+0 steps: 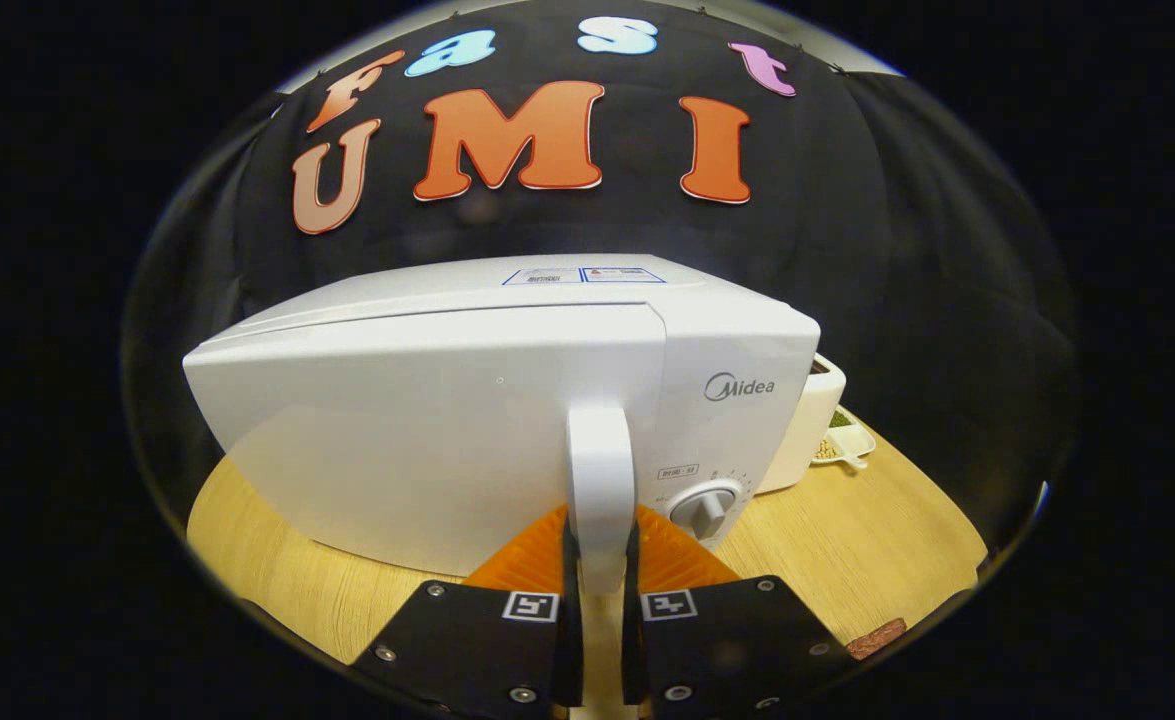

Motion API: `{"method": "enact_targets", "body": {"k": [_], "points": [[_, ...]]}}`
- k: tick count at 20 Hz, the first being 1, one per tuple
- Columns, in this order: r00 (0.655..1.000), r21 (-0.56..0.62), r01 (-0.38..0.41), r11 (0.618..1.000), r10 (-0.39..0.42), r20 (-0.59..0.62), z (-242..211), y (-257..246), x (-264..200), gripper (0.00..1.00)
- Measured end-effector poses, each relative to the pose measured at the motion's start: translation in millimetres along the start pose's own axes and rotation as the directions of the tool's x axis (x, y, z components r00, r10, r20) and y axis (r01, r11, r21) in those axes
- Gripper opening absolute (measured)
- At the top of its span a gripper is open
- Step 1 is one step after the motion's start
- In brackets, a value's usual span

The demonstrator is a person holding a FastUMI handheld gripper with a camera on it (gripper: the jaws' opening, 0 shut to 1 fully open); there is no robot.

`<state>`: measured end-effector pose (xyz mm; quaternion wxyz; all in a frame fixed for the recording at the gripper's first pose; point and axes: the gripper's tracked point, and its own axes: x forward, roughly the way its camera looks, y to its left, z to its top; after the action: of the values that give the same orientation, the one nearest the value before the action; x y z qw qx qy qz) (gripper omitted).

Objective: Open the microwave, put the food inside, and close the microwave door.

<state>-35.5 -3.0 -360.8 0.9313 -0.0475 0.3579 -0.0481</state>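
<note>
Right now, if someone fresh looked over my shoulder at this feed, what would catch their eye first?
First the big white microwave standing on the light wooden table, its door shut. Next, its upright white door handle, clamped between the tongs, with a finger pressing on either side. A round white dial sits just right of the handle, and a small white tray of food lies on the table beyond the microwave's right end.

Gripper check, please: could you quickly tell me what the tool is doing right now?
Tool: shut on the microwave door handle, one finger pressing each side of it.
</note>
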Motion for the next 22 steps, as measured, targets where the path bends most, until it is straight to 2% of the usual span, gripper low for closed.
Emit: {"method": "enact_targets", "body": {"k": [6, 7, 10, 11, 16, 22], "points": [[1.0, 0.01, 0.001, 1.0, -0.001, -0.024, -5, 1, -8, 0.11], [1.0, 0.009, 0.01, 1.0, -0.01, -0.024, -12, 1, -22, 0.11], [0.997, -0.07, 0.027, 0.997, -0.021, 0.078, -20, 8, -56, 0.09], [0.997, -0.073, 0.021, 0.997, -0.016, 0.07, -29, 10, -67, 0.09], [0.997, -0.055, -0.062, 0.997, 0.064, 0.032, -51, 28, -111, 0.11], [0.979, -0.124, -0.202, 0.971, 0.205, 0.011, -77, 70, -169, 0.12]]}}
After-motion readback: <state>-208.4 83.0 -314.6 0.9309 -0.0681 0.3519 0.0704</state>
